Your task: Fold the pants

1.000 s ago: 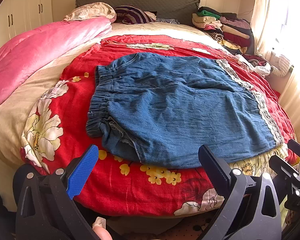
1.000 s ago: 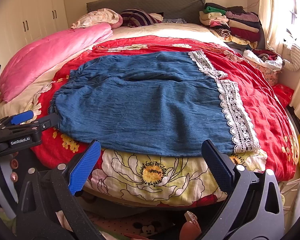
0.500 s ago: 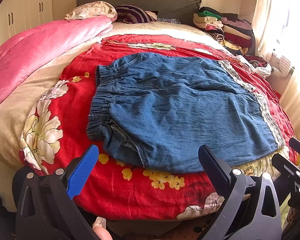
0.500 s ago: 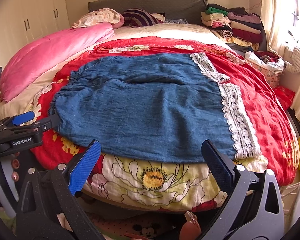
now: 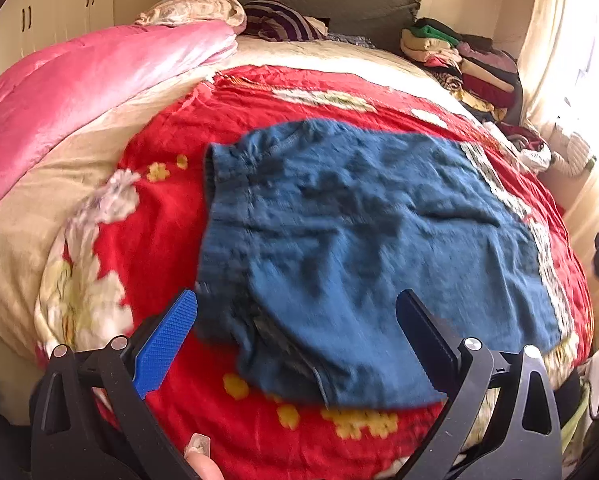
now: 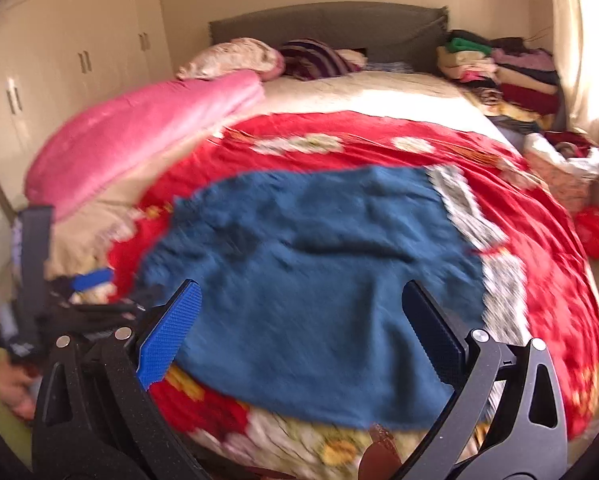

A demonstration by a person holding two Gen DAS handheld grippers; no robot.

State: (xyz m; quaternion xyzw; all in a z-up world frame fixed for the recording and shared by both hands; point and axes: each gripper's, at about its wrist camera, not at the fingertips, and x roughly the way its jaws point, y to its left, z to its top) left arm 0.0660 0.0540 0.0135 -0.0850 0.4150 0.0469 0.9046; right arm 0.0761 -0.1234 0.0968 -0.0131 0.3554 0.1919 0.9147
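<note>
Both tools advanced over pants (image 5: pixel 359 240); left tool (image 5: pixel 297 336), right tool (image 6: pixel 301 330) wide open, empty

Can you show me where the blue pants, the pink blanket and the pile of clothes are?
blue pants (image 5: pixel 359 240), left wrist view, middle of the denim.
pink blanket (image 5: pixel 79 92), left wrist view, its wide top face.
pile of clothes (image 6: pixel 511 76), right wrist view, middle of the stack.
</note>
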